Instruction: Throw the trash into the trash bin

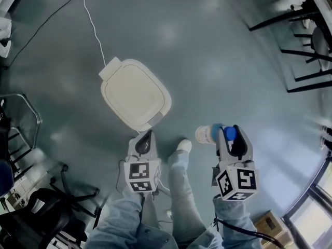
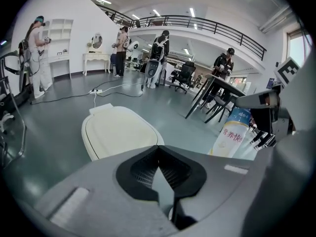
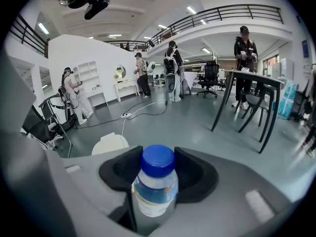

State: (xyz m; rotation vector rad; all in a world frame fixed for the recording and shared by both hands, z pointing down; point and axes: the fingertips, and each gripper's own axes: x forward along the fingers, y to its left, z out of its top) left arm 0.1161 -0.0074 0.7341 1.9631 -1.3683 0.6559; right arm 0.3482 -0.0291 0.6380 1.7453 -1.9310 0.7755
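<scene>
A cream trash bin point(image 1: 136, 95) with its lid down stands on the grey floor ahead of me; it also shows in the left gripper view point(image 2: 118, 130) and small in the right gripper view point(image 3: 109, 143). My right gripper point(image 1: 226, 131) point(image 3: 157, 157) is shut on a plastic bottle point(image 1: 207, 134) point(image 3: 155, 184) with a blue cap and a white label, held to the right of the bin. The bottle point(image 2: 232, 135) shows at the right of the left gripper view. My left gripper point(image 1: 147, 137) point(image 2: 158, 149) hangs just in front of the bin's near edge, shut, with nothing in it.
A white cable point(image 1: 93, 30) runs over the floor to the bin's far side. Black chairs point(image 1: 31, 211) stand at the left, table and chair legs point(image 1: 303, 35) at the top right, a cardboard box point(image 1: 270, 223) at the bottom right. My shoe point(image 1: 182, 146) rests between the grippers. Several people stand far off.
</scene>
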